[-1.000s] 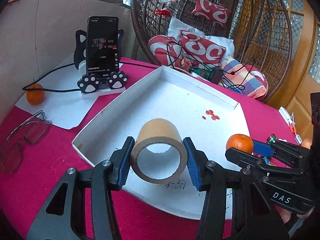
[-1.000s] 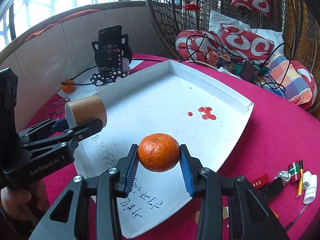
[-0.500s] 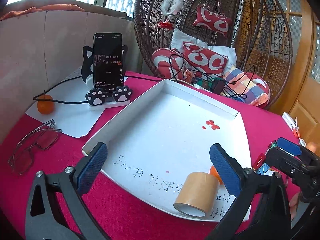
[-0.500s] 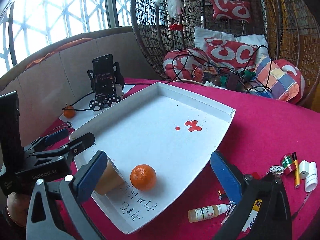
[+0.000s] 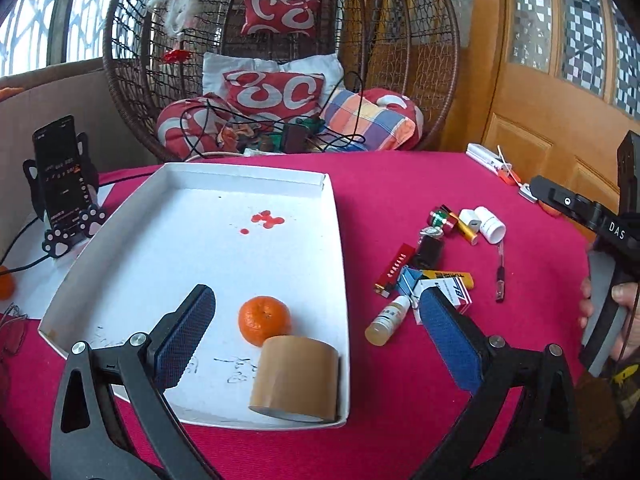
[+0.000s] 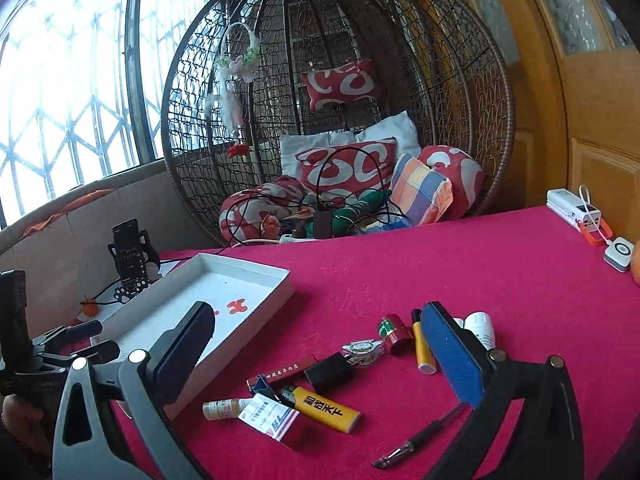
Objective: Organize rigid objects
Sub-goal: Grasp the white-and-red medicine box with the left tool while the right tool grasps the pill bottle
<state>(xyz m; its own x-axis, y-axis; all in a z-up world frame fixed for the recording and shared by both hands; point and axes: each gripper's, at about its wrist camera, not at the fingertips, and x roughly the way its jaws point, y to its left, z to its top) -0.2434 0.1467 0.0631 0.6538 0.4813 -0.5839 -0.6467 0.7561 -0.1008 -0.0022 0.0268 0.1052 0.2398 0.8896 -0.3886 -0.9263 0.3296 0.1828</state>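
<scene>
Tape roll and mandarin lay deposited in the white tray; left gripper and right gripper both gaped empty, next requiring a pick from the counter clutter, likely the yellow lighter

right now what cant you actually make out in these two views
- Tape roll and orange: hidden in the right wrist view behind the tray wall and a gripper finger.
- Handwriting on the tray floor: left wrist view, too small, partly behind a finger.
- Phone screen text: too small.
- Glasses: cut off by the left edge.
</scene>
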